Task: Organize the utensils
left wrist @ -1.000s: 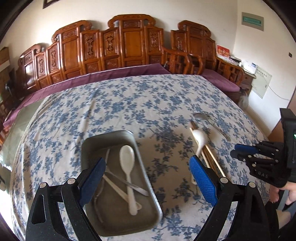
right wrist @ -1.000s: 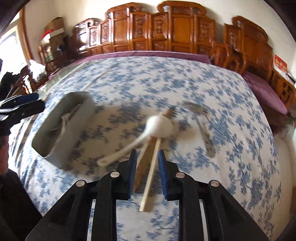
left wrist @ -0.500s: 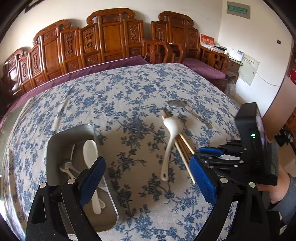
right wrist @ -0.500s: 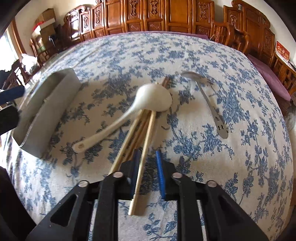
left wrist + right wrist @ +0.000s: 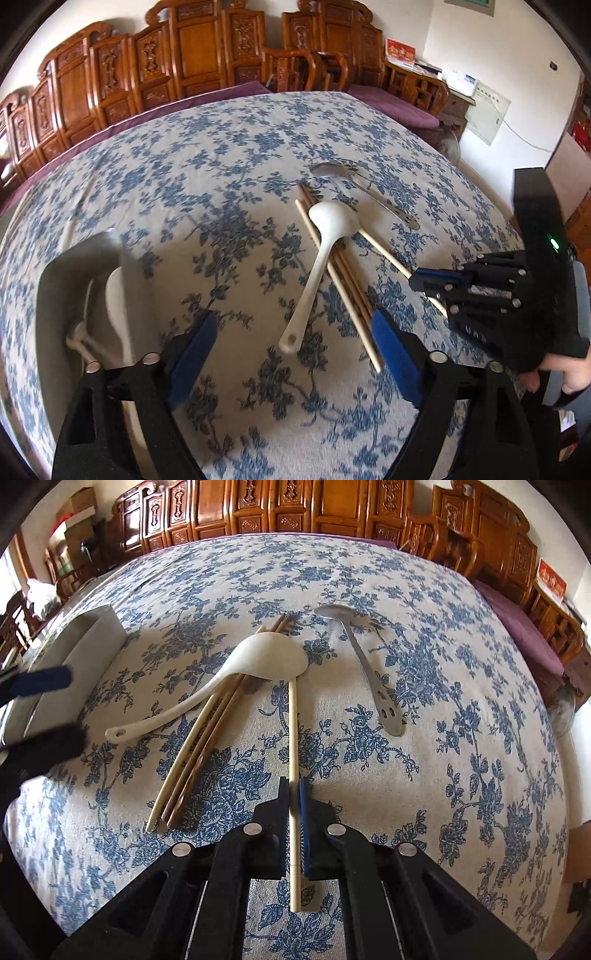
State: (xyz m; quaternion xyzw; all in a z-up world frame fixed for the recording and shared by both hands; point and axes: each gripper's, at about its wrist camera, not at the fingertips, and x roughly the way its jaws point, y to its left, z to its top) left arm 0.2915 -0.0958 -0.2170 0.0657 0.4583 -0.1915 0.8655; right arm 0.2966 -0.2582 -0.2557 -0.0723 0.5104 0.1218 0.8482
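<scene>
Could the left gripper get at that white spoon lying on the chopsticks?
Probably yes. The left gripper is open, and the white spoon lies uncovered just ahead, handle toward it. The right gripper stands off to the side.

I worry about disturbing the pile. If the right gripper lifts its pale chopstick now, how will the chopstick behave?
The pale chopstick looks thin and stiff, so probably light. Its far end lies under the white spoon, which may shift.

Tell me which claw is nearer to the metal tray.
Left. The left claw hangs open with one finger right beside the metal tray. The right claw is across the table, shut on a pale chopstick.
</scene>
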